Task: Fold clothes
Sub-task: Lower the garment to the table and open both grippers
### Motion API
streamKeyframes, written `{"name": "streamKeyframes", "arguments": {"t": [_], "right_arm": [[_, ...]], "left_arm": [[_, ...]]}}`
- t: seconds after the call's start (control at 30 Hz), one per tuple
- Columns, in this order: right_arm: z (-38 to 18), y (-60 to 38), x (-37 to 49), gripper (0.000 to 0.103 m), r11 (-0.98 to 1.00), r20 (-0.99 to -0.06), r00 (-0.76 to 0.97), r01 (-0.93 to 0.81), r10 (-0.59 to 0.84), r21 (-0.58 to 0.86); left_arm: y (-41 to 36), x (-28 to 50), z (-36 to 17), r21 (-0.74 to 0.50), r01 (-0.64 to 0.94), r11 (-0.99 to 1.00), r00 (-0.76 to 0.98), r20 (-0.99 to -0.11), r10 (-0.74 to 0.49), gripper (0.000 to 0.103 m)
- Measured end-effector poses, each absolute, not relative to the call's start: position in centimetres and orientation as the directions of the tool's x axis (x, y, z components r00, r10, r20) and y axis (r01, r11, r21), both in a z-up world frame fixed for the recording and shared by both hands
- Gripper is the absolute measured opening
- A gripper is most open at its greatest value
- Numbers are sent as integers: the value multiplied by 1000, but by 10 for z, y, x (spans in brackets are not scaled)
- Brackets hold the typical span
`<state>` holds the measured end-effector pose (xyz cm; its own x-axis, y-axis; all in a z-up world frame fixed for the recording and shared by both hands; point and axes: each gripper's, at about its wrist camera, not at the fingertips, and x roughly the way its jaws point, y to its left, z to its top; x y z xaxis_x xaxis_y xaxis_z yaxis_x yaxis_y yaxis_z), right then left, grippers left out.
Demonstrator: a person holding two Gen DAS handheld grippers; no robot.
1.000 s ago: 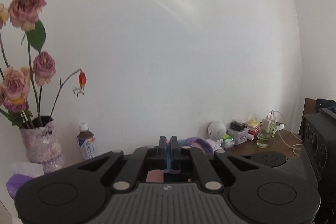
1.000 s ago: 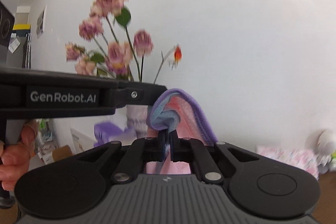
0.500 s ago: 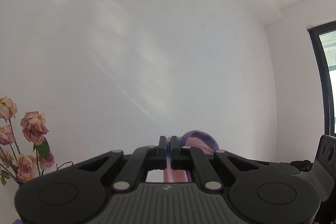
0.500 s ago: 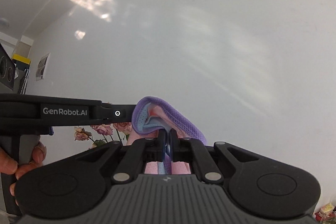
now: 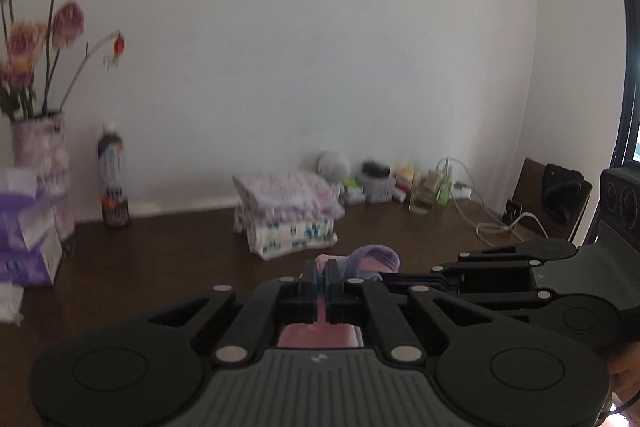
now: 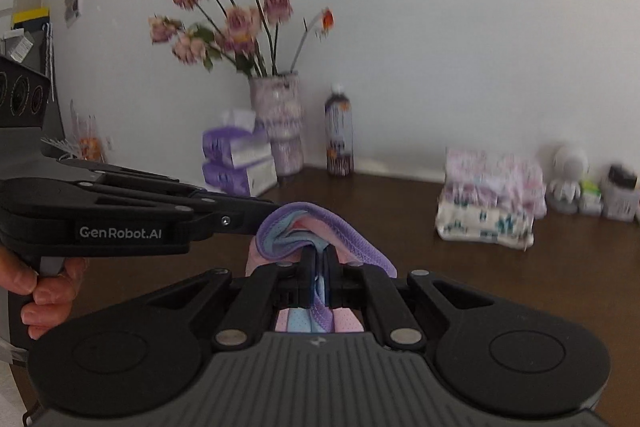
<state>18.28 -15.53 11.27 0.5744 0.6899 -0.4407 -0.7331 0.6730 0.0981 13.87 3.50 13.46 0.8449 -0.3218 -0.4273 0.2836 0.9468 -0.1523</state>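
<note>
Pinching one pink garment [image 6: 298, 227] with purple trim, left gripper [image 5: 320, 273] and right gripper [image 6: 319, 263] fingers clamped on it, nearer than the folded clothes stack [image 6: 488, 199] on the tabletop [image 6: 560, 267].

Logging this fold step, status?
Left gripper and right gripper both shut on pink garment. Garment held above table. Folded stack sits clear.

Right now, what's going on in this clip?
A person holds a gripper in each hand, and both the left gripper and the right gripper are clamped on the same pink and purple garment, bunched between them above the dark wooden table. A stack of folded clothes already sits near the wall, so this piece appears mid-fold.
</note>
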Motion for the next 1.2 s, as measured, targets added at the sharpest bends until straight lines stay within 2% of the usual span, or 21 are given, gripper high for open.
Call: {"name": "streamKeyframes", "arguments": {"t": [0.2, 0.23, 0.3, 0.37, 0.47, 0.53, 0.57, 0.77, 0.93, 1.07, 1.1, 1.13, 1.17, 1.2], "right_arm": [[47, -151, 188, 4, 690, -560, 513, -708, 651, 153], [42, -151, 188, 7, 693, -573, 509, -705, 642, 150], [36, -158, 184, 20, 703, -587, 514, -699, 625, 136], [32, -166, 180, 55, 712, -594, 524, -692, 610, 120], [37, -190, 165, 61, 719, -562, 566, -690, 603, 77], [41, -210, 151, 65, 717, -534, 588, -695, 608, 51], [43, -218, 143, 68, 710, -524, 589, -703, 616, 44], [44, -236, 97, 68, 598, -526, 506, -801, 684, 6], [31, -219, 69, 68, 506, -569, 453, -859, 687, -73], [26, -212, 51, 68, 448, -567, 427, -887, 704, -112], [26, -211, 47, 68, 442, -563, 435, -887, 703, -134], [26, -211, 43, 68, 436, -558, 443, -886, 701, -156], [26, -211, 38, 68, 429, -554, 451, -885, 700, -178], [26, -210, 34, 68, 423, -549, 459, -884, 698, -200]], "left_arm": [[46, 147, 64, -209, 273, 939, 784, -517, -343, 3], [45, 147, 57, -206, 271, 940, 777, -530, -340, 4], [47, 138, 48, -204, 257, 945, 779, -535, -327, 16], [49, 128, 43, -203, 238, 950, 787, -533, -311, 47], [61, 99, 45, -194, 217, 957, 817, -500, -287, 66], [72, 76, 48, -184, 201, 962, 832, -487, -266, 72], [77, 64, 48, -191, 208, 959, 830, -485, -277, 72], [80, 0, 38, -286, 344, 894, 734, -512, -446, 73], [51, -23, 22, -220, 406, 887, 680, -575, -454, 73], [35, -28, 11, -169, 412, 895, 683, -593, -427, 71], [31, -28, 9, -139, 409, 902, 692, -596, -406, 68], [28, -29, 8, -88, 400, 912, 712, -597, -370, 58], [24, -29, 6, -38, 390, 920, 730, -596, -334, 43], [21, -29, 5, 13, 378, 926, 748, -593, -297, 35]]}}
